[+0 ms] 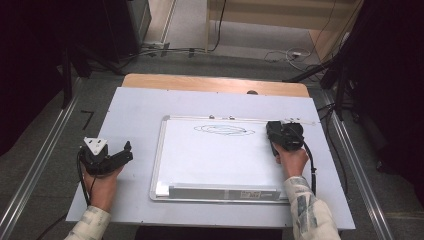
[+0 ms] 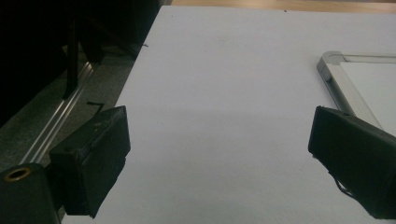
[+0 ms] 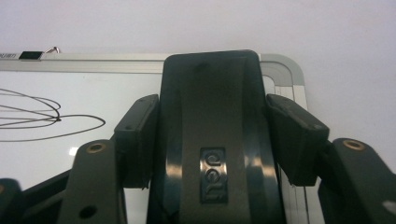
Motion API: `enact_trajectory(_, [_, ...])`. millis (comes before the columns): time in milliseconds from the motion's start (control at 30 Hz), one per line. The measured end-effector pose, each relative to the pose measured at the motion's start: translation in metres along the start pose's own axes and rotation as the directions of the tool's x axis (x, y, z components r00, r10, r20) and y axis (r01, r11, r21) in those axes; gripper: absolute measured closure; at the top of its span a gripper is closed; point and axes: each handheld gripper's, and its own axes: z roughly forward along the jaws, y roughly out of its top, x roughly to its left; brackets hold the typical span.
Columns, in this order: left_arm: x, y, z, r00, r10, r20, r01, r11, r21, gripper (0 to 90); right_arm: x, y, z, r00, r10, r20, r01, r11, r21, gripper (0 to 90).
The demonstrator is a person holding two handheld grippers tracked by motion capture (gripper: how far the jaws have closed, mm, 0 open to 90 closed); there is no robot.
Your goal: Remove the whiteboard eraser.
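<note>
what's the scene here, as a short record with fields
work in hand: wiping a whiteboard
right gripper: shut on a black eraser at the board's upper right corner
left gripper: open, holding nothing, over the white table sheet left of the board
marks: blue scribble near the board's top edge, to the left of the eraser
board's near edge: grey tray
</note>
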Motion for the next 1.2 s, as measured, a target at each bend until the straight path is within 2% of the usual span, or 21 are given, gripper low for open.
enact_trajectory(67, [0.0005, 0.0001, -0.0003, 1.0000, -0.001, -0.002, 0.001, 1.0000, -0.001, 5.8, 0.0025, -0.0007, -0.0012, 0.9993, -0.033, 0.020, 0.033, 0.999, -0.014, 38.7])
enact_trajectory(400, [0.0005, 0.0001, -0.0008, 1.0000, -0.002, -0.002, 0.002, 1.0000, 0.001, 5.9, 0.0004, -0.0010, -0.0028, 0.9993, -0.037, 0.005, 0.037, 0.999, -0.016, 38.7])
enact_trajectory(567, [0.0005, 0.0000, -0.0010, 1.0000, -0.002, -0.003, 0.002, 1.0000, 0.001, 5.9, -0.0024, -0.0012, -0.0008, 0.9996, -0.008, -0.026, 0.009, 1.000, 0.006, 37.2])
enact_trajectory(833, [0.0003, -0.0001, -0.0006, 1.0000, -0.002, -0.001, 0.002, 1.0000, 0.002, 5.9, 0.0012, -0.0016, -0.0008, 0.9988, -0.049, 0.002, 0.048, 0.999, 0.006, 38.2])
enact_trajectory(867, [0.0004, -0.0001, -0.0007, 1.0000, -0.002, -0.002, 0.002, 1.0000, 0.002, 5.9, 0.0029, -0.0018, -0.0015, 0.9975, -0.068, 0.016, 0.068, 0.998, 0.000, 38.8])
enact_trajectory(1167, [0.0008, 0.0000, -0.0007, 1.0000, -0.004, -0.003, 0.004, 1.0000, 0.002, 6.0, 0.0027, -0.0025, -0.0025, 0.9984, -0.055, 0.014, 0.055, 0.998, -0.005, 38.8])
enact_trajectory(1200, [0.0007, -0.0001, -0.0007, 1.0000, -0.004, -0.003, 0.004, 1.0000, 0.001, 6.0, 0.0030, -0.0026, -0.0023, 0.9971, -0.074, 0.014, 0.074, 0.997, -0.004, 38.6])
